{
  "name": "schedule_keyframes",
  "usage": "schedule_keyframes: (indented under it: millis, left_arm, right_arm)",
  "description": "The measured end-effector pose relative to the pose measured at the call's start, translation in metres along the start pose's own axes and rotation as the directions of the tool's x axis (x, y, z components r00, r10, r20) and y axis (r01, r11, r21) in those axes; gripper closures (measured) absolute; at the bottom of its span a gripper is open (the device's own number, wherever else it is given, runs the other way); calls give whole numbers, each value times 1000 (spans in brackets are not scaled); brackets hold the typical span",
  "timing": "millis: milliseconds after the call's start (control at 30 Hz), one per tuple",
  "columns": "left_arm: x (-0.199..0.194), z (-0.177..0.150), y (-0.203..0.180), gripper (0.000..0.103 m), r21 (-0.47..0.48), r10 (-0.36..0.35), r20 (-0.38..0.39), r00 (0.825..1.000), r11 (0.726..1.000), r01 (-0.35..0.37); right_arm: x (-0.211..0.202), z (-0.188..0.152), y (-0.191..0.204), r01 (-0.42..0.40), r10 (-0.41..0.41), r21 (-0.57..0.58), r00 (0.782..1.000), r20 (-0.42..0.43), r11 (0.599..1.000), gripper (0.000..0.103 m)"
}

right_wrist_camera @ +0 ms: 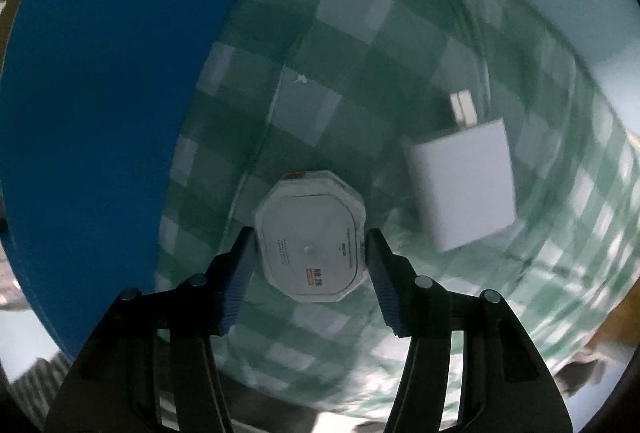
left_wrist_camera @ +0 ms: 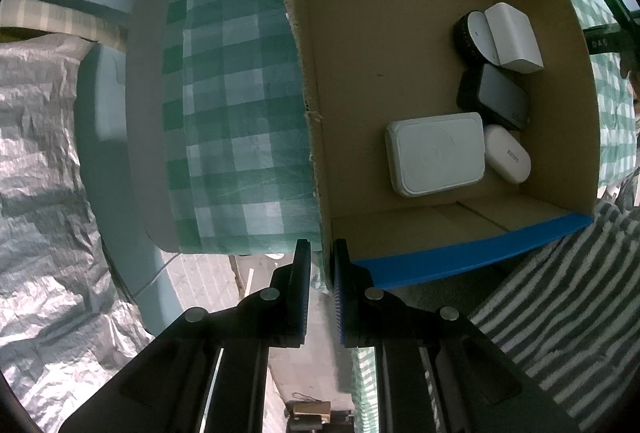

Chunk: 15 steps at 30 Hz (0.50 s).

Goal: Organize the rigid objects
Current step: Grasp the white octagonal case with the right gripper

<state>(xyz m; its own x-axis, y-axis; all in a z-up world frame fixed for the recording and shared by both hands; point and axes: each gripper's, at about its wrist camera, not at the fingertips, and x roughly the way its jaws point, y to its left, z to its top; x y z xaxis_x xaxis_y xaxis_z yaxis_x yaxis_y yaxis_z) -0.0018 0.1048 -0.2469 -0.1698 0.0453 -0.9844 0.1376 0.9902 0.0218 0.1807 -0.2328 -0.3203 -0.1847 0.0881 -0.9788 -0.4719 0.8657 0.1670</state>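
Observation:
My left gripper (left_wrist_camera: pixel 324 265) points straight down and is shut on the near corner of the cardboard box's wall (left_wrist_camera: pixel 320 169). The box holds a white rectangular case (left_wrist_camera: pixel 436 153), a white oval case (left_wrist_camera: pixel 508 159), a black device (left_wrist_camera: pixel 496 101), a round black-and-white item (left_wrist_camera: pixel 474 33) and a white block (left_wrist_camera: pixel 514 37). In the right wrist view a white octagonal box (right_wrist_camera: pixel 312 237) lies on the checked cloth (right_wrist_camera: pixel 320 33) between the fingers of my right gripper (right_wrist_camera: pixel 310 253). The fingertips stand right at its sides, with no clear press. A white charger block (right_wrist_camera: pixel 464 185) lies to its right.
The box's blue outer wall (right_wrist_camera: pixel 100 113) rises close on the left of the right gripper. Green checked cloth (left_wrist_camera: pixel 240 93) drapes over the box's left flap. A silvery tarp (left_wrist_camera: pixel 40 173) lies far left and a striped towel (left_wrist_camera: pixel 560 293) at the lower right.

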Motion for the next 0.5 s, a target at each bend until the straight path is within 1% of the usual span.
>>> schedule_keyframes:
  millis: [67, 133, 300, 433, 500]
  left_arm:
    - [0, 0, 0, 92, 0, -2, 0, 1000, 1000, 2]
    - [0, 0, 0, 92, 6, 1, 1, 1000, 1000, -1]
    - [0, 1, -2, 92, 13, 4, 3, 1000, 1000, -4]
    - [-1, 0, -1, 92, 14, 1, 7, 1000, 1000, -1]
    - [-1, 0, -1, 92, 15, 1, 9, 1000, 1000, -1]
  right_arm:
    - [1, -2, 2, 15, -14, -12, 1000, 16, 1000, 47]
    - [7, -13, 6, 26, -25, -8, 999, 27, 1000, 47]
    - [13, -9, 13, 51, -51, 12, 998, 28, 999, 46]
    - [13, -6, 22, 77, -77, 15, 996, 41, 997, 49]
    - [16, -11, 28, 75, -76, 34, 996, 38, 997, 49]
